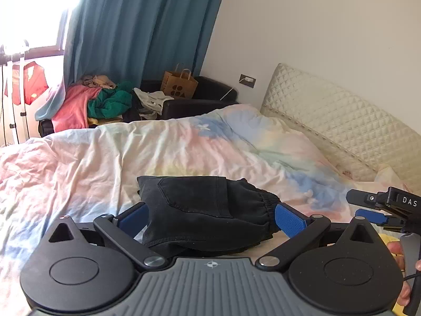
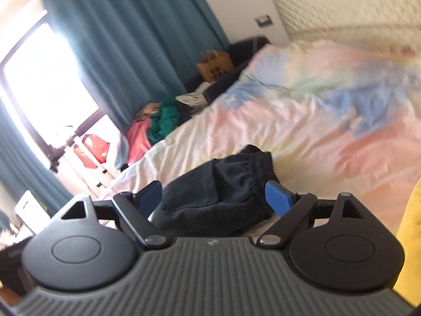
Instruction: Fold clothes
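A folded pair of black shorts (image 1: 202, 208) with a back pocket and an elastic waistband lies on the pastel bed cover (image 1: 158, 147). My left gripper (image 1: 210, 217) is open, its blue fingers (image 1: 288, 220) on either side of the shorts' near part. My right gripper (image 2: 215, 197) is open too, its blue fingers (image 2: 279, 197) either side of the same shorts (image 2: 218, 192). The right wrist view is tilted and blurred. The right gripper also shows at the right edge of the left wrist view (image 1: 368, 205), apart from the shorts.
A quilted cream headboard (image 1: 339, 121) stands at the right. Beyond the bed, a heap of pink and green clothes (image 1: 92, 102), a paper bag (image 1: 179, 84) and a dark chair (image 1: 205, 97) stand before teal curtains (image 1: 136, 26). Something yellow (image 2: 407, 237) lies at right.
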### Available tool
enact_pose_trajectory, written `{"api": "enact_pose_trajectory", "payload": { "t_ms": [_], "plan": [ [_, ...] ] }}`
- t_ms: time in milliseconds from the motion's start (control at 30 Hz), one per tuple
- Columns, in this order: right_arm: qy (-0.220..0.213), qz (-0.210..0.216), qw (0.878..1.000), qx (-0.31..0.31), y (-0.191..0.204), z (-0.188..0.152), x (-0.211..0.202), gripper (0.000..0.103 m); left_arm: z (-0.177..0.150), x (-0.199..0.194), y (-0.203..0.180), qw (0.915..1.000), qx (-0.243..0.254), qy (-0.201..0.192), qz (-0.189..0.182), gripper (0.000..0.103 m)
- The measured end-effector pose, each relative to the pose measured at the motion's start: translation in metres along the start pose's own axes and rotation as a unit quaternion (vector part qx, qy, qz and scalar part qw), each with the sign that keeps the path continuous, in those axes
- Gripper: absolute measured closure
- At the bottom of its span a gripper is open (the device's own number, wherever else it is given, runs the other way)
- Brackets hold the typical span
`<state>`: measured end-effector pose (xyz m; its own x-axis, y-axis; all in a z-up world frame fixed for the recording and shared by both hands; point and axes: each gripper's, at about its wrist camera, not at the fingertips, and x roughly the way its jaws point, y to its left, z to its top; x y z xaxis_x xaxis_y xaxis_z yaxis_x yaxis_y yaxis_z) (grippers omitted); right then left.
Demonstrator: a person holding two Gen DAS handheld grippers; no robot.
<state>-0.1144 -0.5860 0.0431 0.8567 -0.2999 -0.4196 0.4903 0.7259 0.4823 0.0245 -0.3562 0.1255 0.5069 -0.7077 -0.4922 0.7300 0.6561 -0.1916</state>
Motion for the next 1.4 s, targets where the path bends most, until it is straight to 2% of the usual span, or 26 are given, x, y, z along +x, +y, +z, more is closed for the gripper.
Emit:
{"api": "enact_pose_trajectory", "payload": {
  "t_ms": [100, 300, 567, 800, 967, 1400],
  "plan": [
    [-0.014, 0.014, 0.999, -0.028, 0.024, -0.012, -0.031, 0.016, -0.007, -0.033, -0.016, 0.9995, 0.026, -0.011, 0.012, 0.000],
    [-0.024, 0.013, 0.996, -0.088, 0.062, -0.046, -0.072, 0.016, -0.028, -0.087, -0.037, 0.9975, 0.057, -0.030, 0.029, 0.000],
    [-0.063, -0.012, 0.985, -0.159, 0.102, -0.095, -0.104, 0.016, -0.065, -0.137, -0.039, 0.9949, 0.069, -0.051, 0.053, 0.000],
    [-0.077, -0.040, 0.981, -0.176, 0.118, -0.132, -0.108, 0.016, -0.096, -0.151, -0.021, 0.9934, 0.059, -0.069, 0.070, 0.000],
    [-0.068, -0.054, 0.981, -0.175, 0.120, -0.154, -0.104, 0.016, -0.114, -0.153, -0.009, 0.9917, 0.063, -0.072, 0.086, 0.000],
    [-0.074, -0.071, 0.979, -0.173, 0.126, -0.168, -0.102, 0.016, -0.121, -0.149, 0.007, 0.9923, 0.033, -0.071, 0.096, 0.000]
  ]
}}
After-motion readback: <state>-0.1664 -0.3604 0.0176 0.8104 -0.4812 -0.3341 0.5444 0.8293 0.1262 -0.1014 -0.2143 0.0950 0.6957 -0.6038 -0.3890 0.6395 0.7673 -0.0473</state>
